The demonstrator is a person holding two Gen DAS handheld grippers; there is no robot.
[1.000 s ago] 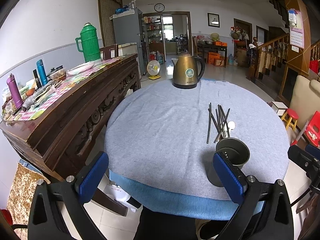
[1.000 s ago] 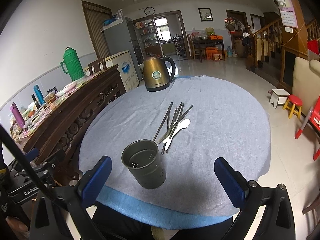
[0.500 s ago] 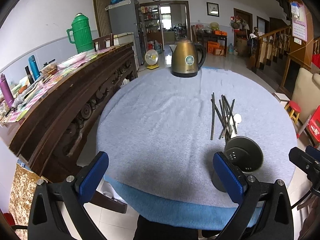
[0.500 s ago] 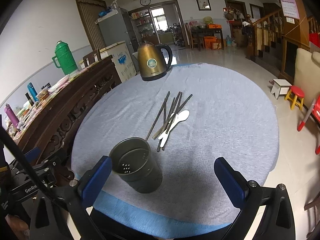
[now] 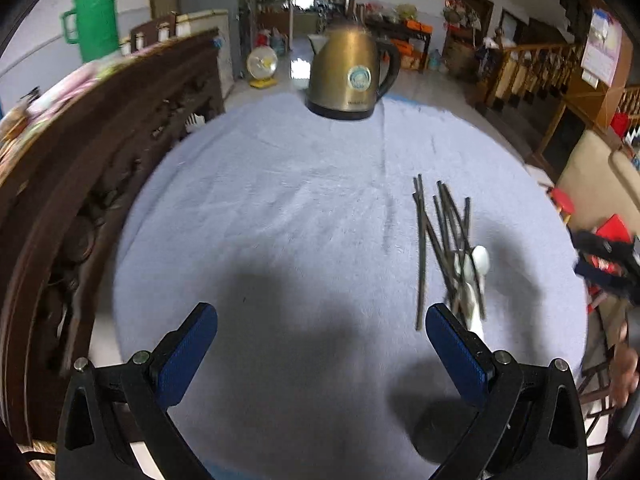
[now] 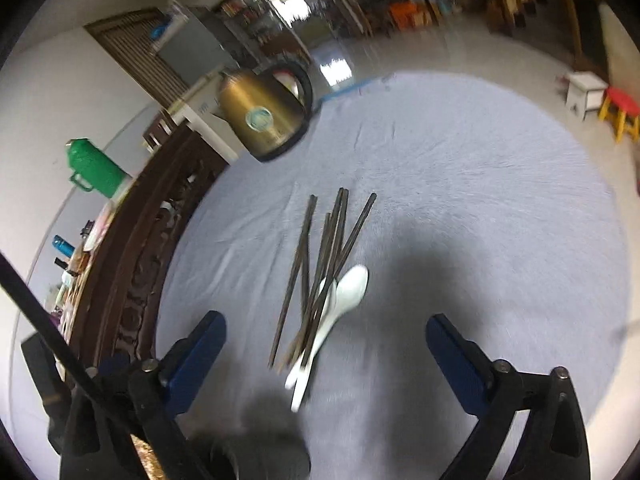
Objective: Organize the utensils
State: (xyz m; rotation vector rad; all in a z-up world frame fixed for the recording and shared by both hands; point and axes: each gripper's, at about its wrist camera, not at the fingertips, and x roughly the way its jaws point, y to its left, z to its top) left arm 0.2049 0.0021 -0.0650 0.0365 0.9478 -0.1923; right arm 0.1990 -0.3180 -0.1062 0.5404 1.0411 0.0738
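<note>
Several dark chopsticks [image 6: 320, 256] lie in a loose bundle on the grey cloth table [image 6: 480, 200], over two white spoons [image 6: 344, 296]. My right gripper [image 6: 326, 344] hovers above their near ends. Its jaws are wide and closing, the blue pads touch nothing, and the spoon handles lie below the gap. The dark metal cup [image 6: 264, 452] is a blur at the bottom edge. In the left wrist view the chopsticks [image 5: 440, 232] and spoons [image 5: 478, 264] lie just beyond the right finger [image 5: 456, 352] of my left gripper [image 5: 320, 344]. That gripper is open over bare cloth.
A brass kettle [image 5: 348, 76] stands at the table's far edge. A carved wooden sideboard [image 5: 100, 160] with a green thermos [image 5: 96, 16] runs along the left. Small stools [image 6: 600, 100] stand on the floor to the right.
Both grippers have moved forward and down over the table. The cup has slid to the bottom of both views. The right wrist view has rolled, and the chopsticks now lie close ahead.
</note>
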